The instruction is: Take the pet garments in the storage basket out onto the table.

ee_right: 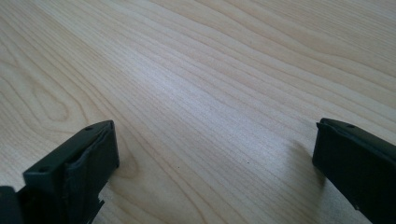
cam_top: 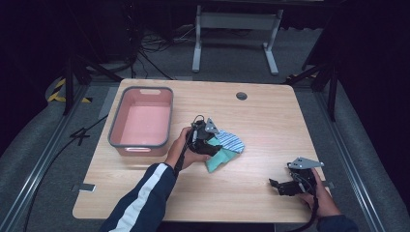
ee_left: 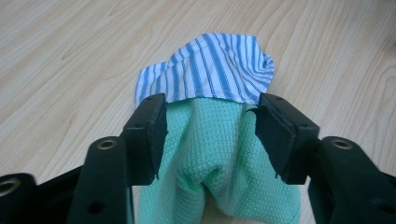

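Between the jaws of the left gripper (ee_left: 210,140) there's a green waffle cloth (ee_left: 219,163), bunched up into a ridge. The jaws are spread apart w/ the fabric sitting in the gap, and the pads don't look like they're squeezing it, just flanking it, maybe brushing the edges. So imo nothing is really held rn.

Just past the green one, a blue striped cloth (ee_left: 212,67) lies on top of its far end, overlapping. Both are on the wooden table (cam_top: 270,121), about mid-table, w/ the pink bin (cam_top: 141,121) off to the left, standing clear of the cloths and w/ nothing in it afaict.

Right gripper (cam_top: 283,186) is parked near the front right corner, jaws wide, nothing but bare wood btwn them.

What could go wrong:
- If the left closes here it prob grabs only the green ridge, and the striped one just slides off or gets dragged halfway bc it's only resting on top.
- Or the opposite: a shallow pinch catches a thin fold and the cloth slips out on the lift.
- If both are meant for the bin, a dangling corner could snag the rim.
- Right hand is too far off to help steady anything.
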Demonstrator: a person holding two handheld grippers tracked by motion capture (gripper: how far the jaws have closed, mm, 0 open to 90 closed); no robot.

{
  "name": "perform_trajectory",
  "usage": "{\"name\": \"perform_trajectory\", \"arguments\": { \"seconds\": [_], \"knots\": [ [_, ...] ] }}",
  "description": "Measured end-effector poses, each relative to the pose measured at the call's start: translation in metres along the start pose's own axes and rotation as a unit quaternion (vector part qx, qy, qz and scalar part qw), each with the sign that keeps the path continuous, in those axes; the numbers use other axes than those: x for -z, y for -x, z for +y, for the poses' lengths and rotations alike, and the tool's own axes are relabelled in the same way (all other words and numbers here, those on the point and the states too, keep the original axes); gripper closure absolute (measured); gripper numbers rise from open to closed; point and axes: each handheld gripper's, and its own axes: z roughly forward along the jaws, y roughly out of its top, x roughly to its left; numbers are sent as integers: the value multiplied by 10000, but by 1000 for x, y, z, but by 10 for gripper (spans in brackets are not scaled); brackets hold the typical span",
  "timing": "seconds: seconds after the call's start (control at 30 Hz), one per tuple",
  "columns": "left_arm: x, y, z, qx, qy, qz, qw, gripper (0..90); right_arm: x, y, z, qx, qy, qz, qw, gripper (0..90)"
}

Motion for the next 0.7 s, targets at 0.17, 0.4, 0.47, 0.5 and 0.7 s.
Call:
{"name": "perform_trajectory", "arguments": {
  "seconds": [0.17,0.4,0.47,0.5,0.7],
  "knots": [
    [7,1,1,-40,80,5,10000,384,0,0,0,-3,2,1,10000,6],
    [17,4,3,-103,147,68,9998,317,0,0,0,7,-2,-1,10000,6],
    [20,5,3,-146,146,85,9998,291,0,0,0,10,-4,-1,10000,6],
    [21,6,3,-144,163,94,9997,282,0,0,0,-8,4,3,10000,6],
    [27,8,2,-268,110,145,9995,236,0,0,0,4,-2,0,10000,6]
  ]
}}
